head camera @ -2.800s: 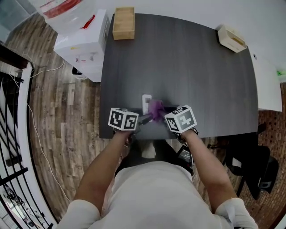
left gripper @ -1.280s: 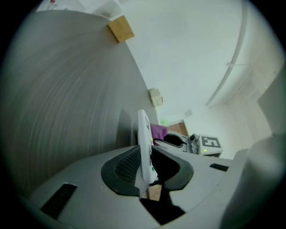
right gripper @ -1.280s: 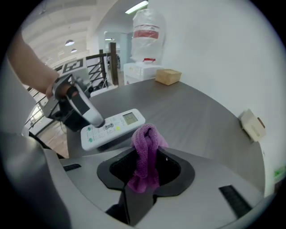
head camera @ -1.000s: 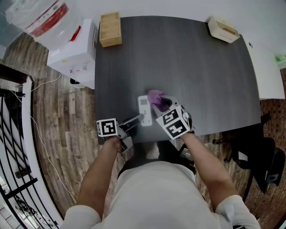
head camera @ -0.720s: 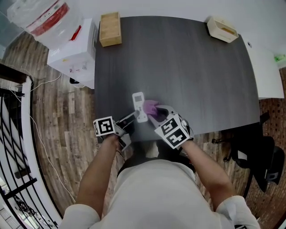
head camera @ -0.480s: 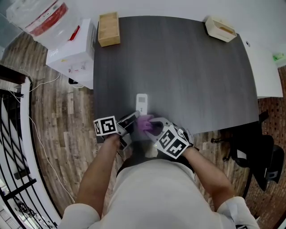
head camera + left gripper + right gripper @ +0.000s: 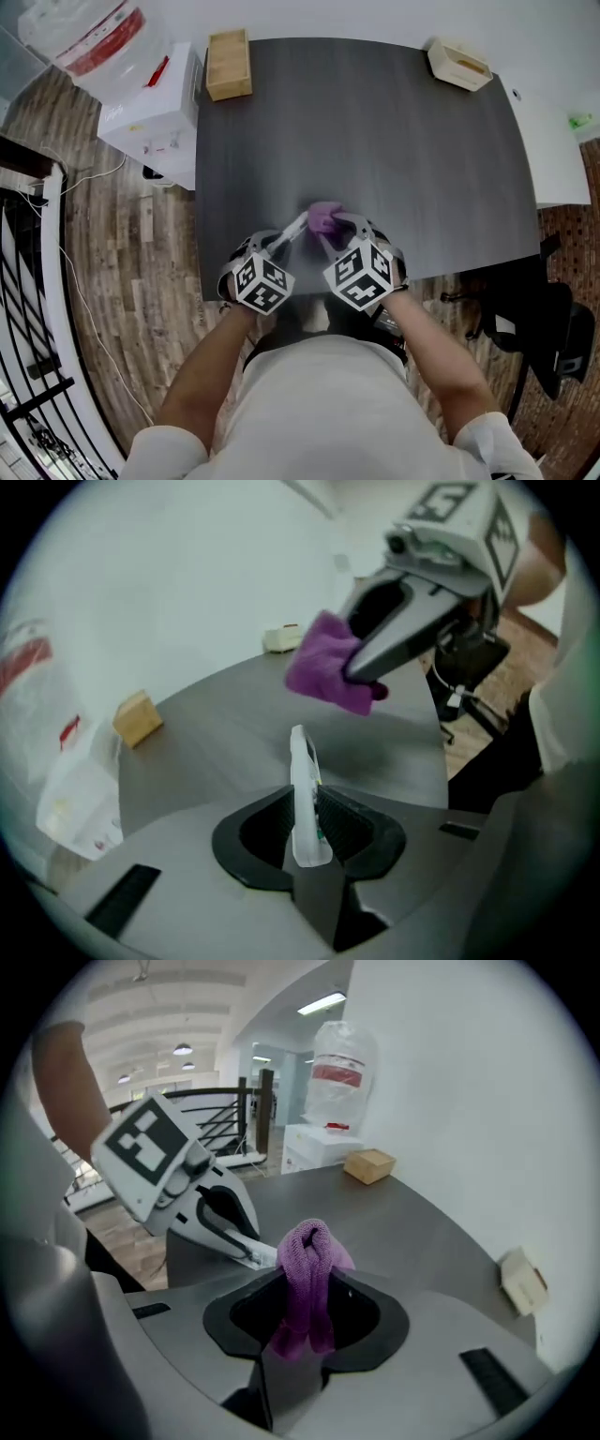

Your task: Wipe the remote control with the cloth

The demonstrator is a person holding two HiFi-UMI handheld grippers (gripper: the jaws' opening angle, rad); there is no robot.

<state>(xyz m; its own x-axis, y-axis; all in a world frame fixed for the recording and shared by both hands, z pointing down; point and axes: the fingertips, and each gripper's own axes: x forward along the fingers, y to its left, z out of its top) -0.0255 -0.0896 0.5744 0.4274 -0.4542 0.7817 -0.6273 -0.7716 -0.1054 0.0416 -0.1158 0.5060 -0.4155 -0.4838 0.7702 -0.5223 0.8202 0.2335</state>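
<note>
Remote control (image 7: 300, 771): slim white plastic bar with rounded ends, turned on its narrow edge. Its near end is gripped in the left gripper and its far end reaches out over the near part of the table toward the cloth.
Left gripper (image 7: 303, 797): grey moulded shell with black ribbed pads. The jaws are clamped on the remote's two flat faces, with only its thickness between them.
Right gripper (image 7: 308, 1274): same grey shell and black pads, with a marker cube on top. The jaws are pinched on the cloth, just right of the left gripper.
Cloth (image 7: 309, 1241): purple, soft and nubbly. It is bunched into a doubled fold that stands up out of the jaws, with loose ends hanging below. It sits right beside the remote's far tip, but whether they touch cannot be made out.
Table (image 7: 403, 141): matte dark grey top with a fine straight grain and rounded corners.
Wooden box (image 7: 229, 64): pale timber, oblong, at the far left corner.
Tray (image 7: 458, 64): cream and boxy, at the far right corner, well apart from the wooden box.
Water dispenser (image 7: 155, 103): white square cabinet left of the table, with a clear bottle (image 7: 80, 33) carrying a red label on top.
Floor (image 7: 112, 253): brown wood-look planks in mixed tones.
Railing (image 7: 28, 328): thin black metal bars at the left edge.
</note>
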